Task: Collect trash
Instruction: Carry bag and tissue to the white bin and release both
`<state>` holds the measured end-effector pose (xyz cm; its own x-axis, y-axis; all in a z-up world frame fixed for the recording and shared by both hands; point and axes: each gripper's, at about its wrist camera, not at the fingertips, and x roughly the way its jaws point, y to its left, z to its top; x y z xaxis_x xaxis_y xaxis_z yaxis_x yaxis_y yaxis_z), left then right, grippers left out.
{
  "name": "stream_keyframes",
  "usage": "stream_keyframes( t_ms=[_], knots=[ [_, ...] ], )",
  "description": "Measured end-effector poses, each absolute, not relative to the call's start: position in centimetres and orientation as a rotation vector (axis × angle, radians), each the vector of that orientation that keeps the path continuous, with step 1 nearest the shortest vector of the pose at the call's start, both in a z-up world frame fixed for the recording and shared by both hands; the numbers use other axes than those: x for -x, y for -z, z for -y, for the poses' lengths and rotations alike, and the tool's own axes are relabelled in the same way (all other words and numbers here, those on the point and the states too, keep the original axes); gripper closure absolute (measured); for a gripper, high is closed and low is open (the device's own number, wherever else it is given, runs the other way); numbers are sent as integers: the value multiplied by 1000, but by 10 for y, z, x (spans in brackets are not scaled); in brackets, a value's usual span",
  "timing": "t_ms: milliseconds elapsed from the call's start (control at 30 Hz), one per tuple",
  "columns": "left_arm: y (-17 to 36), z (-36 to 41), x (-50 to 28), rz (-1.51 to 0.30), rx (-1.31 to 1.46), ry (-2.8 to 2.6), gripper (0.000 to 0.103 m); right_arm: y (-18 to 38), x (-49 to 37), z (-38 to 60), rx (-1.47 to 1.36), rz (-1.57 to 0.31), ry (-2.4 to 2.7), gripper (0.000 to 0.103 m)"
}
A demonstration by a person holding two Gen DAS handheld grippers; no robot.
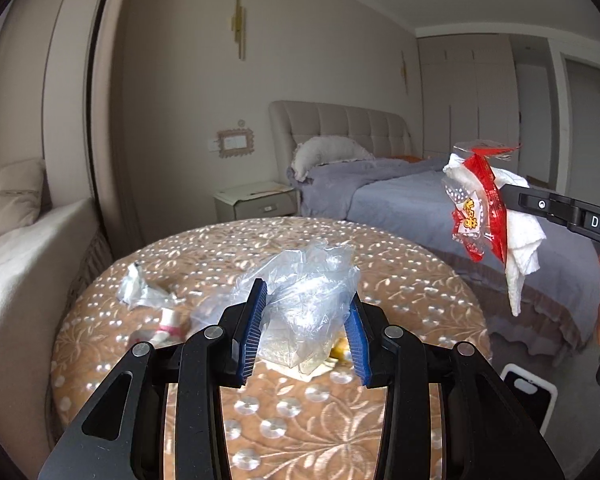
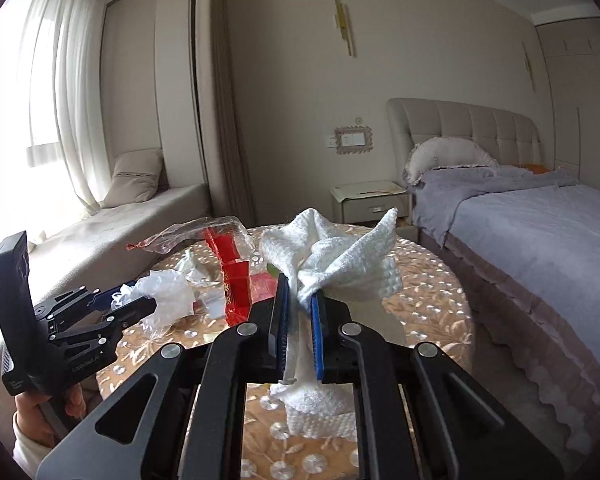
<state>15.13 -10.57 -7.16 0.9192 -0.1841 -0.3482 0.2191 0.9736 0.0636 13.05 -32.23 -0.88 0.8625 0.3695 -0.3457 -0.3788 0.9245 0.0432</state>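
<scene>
Left gripper (image 1: 306,320) pinches crumpled clear bag (image 1: 300,304), lifted over round table (image 1: 420,280) for carry-off. Right gripper (image 2: 300,304) pressed onto white tissue (image 2: 340,264) plus red wrapper (image 2: 236,276), bundled for single trip. More scraps (image 1: 140,288) remain far left on table.

Daylit room, fisheye views

We see the window (image 2: 40,80) blown out at left, edges bent and vignetted, focus sharp.

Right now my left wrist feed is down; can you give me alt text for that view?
The left tool grips a crumpled clear plastic bag above a round table with a tan floral cloth. At right, the right tool holds a red snack wrapper and white paper towel in the air. More crumpled litter lies on the table's left.
</scene>
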Motion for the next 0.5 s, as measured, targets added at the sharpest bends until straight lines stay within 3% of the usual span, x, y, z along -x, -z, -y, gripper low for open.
stream_keyframes(
  t_ms=[500],
  knots=[
    [113,268,-145,-446,-209,646,66,48,-69,439,-40,-372,-99,92]
  ],
)
